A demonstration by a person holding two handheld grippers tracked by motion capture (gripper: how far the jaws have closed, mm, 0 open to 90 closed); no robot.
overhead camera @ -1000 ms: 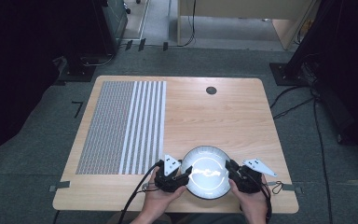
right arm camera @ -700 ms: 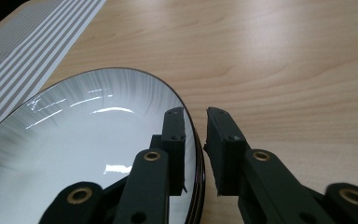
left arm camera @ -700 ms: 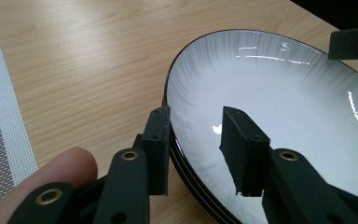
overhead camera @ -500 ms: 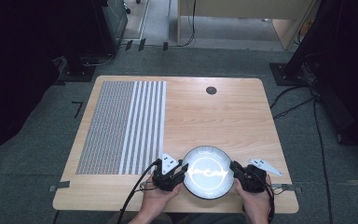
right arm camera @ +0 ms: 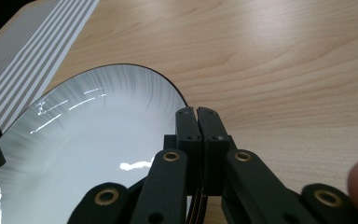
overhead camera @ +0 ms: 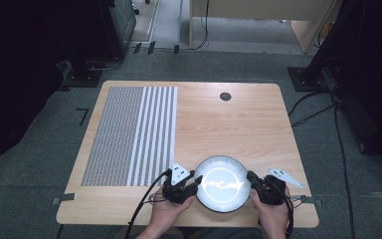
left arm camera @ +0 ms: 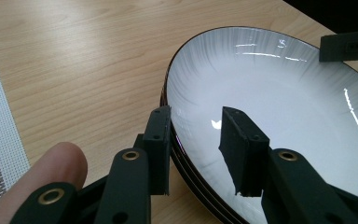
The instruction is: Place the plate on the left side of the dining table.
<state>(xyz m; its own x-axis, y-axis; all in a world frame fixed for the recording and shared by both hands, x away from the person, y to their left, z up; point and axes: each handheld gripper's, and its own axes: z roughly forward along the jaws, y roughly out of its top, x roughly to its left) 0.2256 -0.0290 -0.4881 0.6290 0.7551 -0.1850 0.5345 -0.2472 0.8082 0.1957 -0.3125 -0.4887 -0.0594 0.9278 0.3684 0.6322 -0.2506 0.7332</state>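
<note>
A white plate (overhead camera: 222, 184) with a dark rim lies near the table's front edge, on top of what looks like a small stack. My left gripper (overhead camera: 195, 183) is at its left side. In the left gripper view the jaws (left arm camera: 196, 121) straddle the rim of the plate (left arm camera: 279, 93), one outside and one over the bowl. They have just been opening and do not press on it. My right gripper (overhead camera: 251, 178) is at the right side. Its jaws (right arm camera: 197, 112) have just been closing and are pinched together on the rim of the plate (right arm camera: 98, 130).
The wooden table (overhead camera: 229, 124) carries a grey and white striped placemat (overhead camera: 129, 134) on its left half and a dark round cable hole (overhead camera: 225, 96) at the back. Dark floor with cables surrounds it. Bare wood lies beyond the plate.
The right hand has shifted slightly to the right at the plate's edge. The plate and the left hand have stayed where they were.
</note>
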